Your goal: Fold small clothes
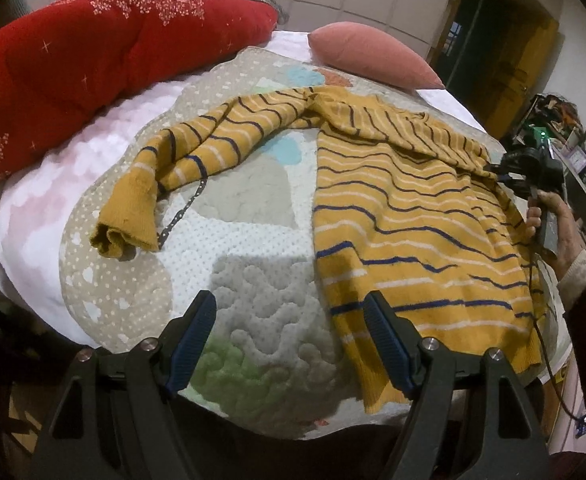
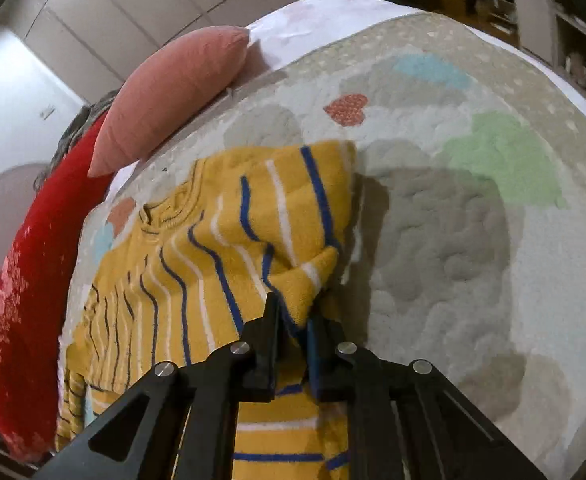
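A small mustard-yellow sweater [image 1: 405, 216] with navy and white stripes lies spread on a quilted mat [image 1: 253, 216]. One sleeve [image 1: 197, 152] stretches out to the left. My left gripper [image 1: 289, 320] is open and empty, just above the mat at the sweater's bottom hem. My right gripper [image 2: 293, 320] is shut on the folded edge of the sweater [image 2: 229, 248]. It also shows in the left wrist view [image 1: 497, 172], holding the right sleeve side over the body.
A red quilted cushion [image 1: 105, 52] lies at the back left and a pink pillow [image 1: 369, 56] at the back. A thin patterned strap [image 1: 181, 212] lies beside the left sleeve. Shelves with clutter [image 1: 565, 136] stand at the right past the bed's edge.
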`<state>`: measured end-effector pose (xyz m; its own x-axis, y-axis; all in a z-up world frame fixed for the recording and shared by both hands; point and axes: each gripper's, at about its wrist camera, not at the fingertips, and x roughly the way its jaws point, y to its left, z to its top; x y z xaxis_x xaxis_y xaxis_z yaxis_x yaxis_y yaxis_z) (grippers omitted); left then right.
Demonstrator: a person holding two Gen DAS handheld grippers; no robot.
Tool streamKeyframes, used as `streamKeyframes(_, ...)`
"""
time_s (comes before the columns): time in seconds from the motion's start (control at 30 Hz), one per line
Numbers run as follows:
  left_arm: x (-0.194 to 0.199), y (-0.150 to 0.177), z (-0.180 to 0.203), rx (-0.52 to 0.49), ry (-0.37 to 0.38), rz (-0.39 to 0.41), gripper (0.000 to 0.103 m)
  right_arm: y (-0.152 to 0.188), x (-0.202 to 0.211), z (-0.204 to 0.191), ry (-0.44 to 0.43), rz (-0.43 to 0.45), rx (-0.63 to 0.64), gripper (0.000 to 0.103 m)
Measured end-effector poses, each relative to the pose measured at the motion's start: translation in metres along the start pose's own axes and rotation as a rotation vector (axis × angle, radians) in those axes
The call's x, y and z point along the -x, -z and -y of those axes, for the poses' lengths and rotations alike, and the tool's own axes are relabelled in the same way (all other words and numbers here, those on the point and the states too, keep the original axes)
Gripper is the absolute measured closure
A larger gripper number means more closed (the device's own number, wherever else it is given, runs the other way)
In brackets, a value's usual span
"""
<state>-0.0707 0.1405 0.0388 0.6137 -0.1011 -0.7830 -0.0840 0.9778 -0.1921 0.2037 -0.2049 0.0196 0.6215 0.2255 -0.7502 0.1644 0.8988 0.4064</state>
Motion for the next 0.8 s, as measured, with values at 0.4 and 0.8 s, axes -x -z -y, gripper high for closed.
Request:
streamKeyframes(0.4, -0.007, -0.001, 0.000, 0.021, 0.041, -0.016, 0.028, -0.004, 0.027, 0.022, 0.086, 0.010, -0.057, 0.073)
streamKeyframes(0.8, -0.006, 0.010, 0.019, -0.004, 0.084, -0.010, 0.028, 0.095, 0.140, 0.037, 0.022, 0.059, 0.040, 0.040)
